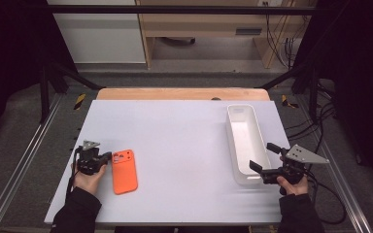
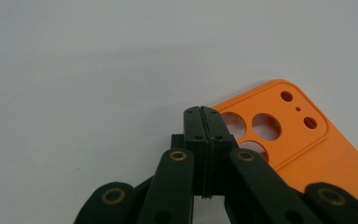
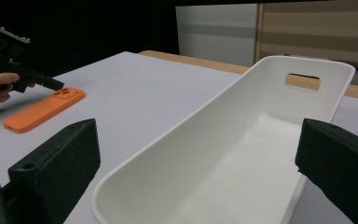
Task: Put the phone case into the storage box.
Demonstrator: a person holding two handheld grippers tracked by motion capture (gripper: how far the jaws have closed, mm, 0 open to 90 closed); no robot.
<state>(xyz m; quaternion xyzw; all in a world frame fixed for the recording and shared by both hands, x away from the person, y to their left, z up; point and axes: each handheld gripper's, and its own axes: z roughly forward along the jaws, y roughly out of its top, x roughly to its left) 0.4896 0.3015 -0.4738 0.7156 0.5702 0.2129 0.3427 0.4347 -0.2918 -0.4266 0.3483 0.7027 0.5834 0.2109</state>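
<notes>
orange phone case [image 2: 303, 140] partly behind the left gripper [image 2: 204, 116], cut by the frame's right edge

We wear dark sleeves on both arms, and each hand carries a black gripper: the left gripper [image 1: 108, 156] has flat jaws dotted with small screws and brass-ringed pivots, the right gripper [image 1: 264, 156] blocky pads (both topped by grey three-cornered plates, trailing black cables).
</notes>
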